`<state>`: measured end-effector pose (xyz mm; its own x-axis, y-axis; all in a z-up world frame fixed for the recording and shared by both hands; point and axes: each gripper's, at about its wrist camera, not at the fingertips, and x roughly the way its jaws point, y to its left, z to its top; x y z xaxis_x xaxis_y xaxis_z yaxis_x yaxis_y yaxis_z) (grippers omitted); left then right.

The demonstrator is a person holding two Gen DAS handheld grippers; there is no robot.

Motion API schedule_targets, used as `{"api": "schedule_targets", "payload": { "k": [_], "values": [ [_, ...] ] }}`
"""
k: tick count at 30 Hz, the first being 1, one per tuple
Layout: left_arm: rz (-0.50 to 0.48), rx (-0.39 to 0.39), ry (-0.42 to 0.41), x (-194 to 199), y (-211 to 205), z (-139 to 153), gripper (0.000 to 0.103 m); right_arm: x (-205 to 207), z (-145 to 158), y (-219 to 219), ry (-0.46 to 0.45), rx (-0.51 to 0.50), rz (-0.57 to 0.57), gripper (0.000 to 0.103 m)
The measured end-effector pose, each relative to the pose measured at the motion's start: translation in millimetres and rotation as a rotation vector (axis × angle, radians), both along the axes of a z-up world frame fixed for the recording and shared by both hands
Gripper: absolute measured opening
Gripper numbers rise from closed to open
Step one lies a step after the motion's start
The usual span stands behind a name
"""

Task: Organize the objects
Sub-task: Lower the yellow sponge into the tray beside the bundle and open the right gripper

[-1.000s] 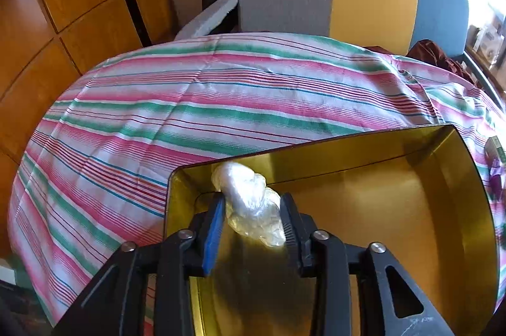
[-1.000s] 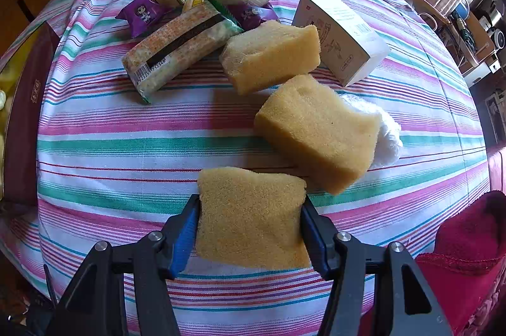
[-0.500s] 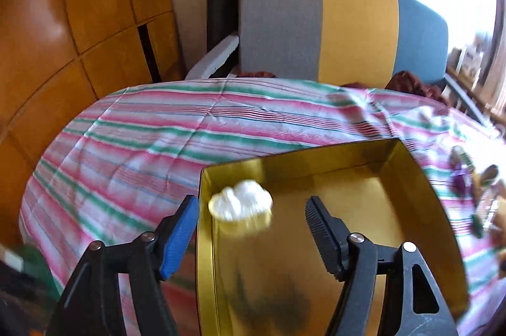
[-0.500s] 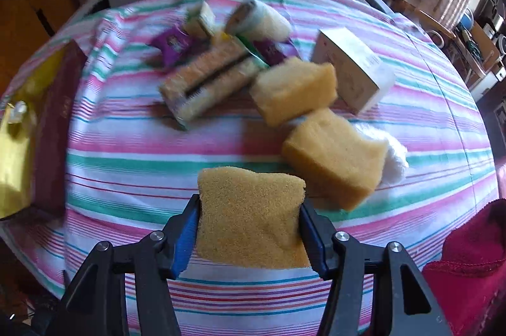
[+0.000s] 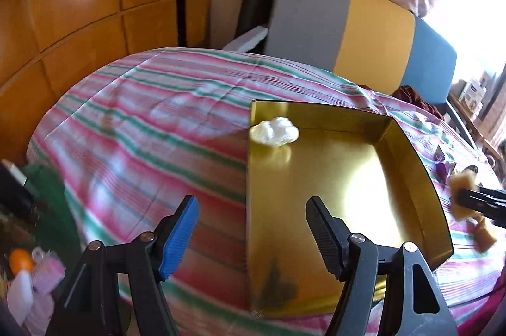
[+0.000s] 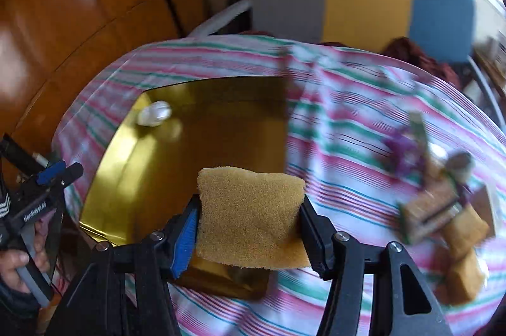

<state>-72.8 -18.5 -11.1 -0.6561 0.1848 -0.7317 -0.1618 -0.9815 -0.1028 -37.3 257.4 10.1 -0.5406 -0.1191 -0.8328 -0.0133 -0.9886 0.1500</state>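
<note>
Right wrist view, nearest: the right gripper (image 6: pixel 249 236) is closed on a tan sponge (image 6: pixel 249 209), one finger pressed into each side, so the block hangs between them over the near corner of the gold tray (image 6: pixel 196 146).
Sponge handling: looks light, soft and springy; I judge a mid-side pinch suits it, since a hard squeeze would only crush the foam, and a short drop should do it no harm.
Tray: shiny metal, probably slick inside, so things set down in it may slide.
Left gripper (image 5: pixel 251 234): jaws spread wide, holding nothing, poised above the tray's near left edge.
White wad (image 5: pixel 274 132): crumpled, seemingly weightless; it lies in the tray's far left corner.
Desk (image 5: pixel 142 130): covered by a striped cloth.
Far right of desk: more sponges (image 6: pixel 465 244) and blurred packets (image 6: pixel 427 209) lie well apart from the tray, waiting to be sorted.
</note>
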Motion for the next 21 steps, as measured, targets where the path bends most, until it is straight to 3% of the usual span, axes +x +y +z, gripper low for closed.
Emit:
{"api": "schedule_targets", "payload": {
  "k": [4, 10, 18, 21],
  "values": [
    [0.048, 0.023, -0.007, 6, -23, -2, 0.071, -47, -19, -52, -0.029, -0.003, 0.101, 0.059],
    [0.099, 0.042, -0.019, 9, -48, -7, 0.071, -113, -55, -117, -0.073, 0.077, 0.168, 0.060],
    [0.121, 0.044, -0.040, 11, -60, -18, 0.071, -162, -79, -135, -0.099, 0.041, 0.112, 0.063],
    [0.115, 0.047, -0.047, 11, -59, -20, 0.071, -169, -79, -136, -0.097, 0.008, 0.103, 0.072]
  ]
}}
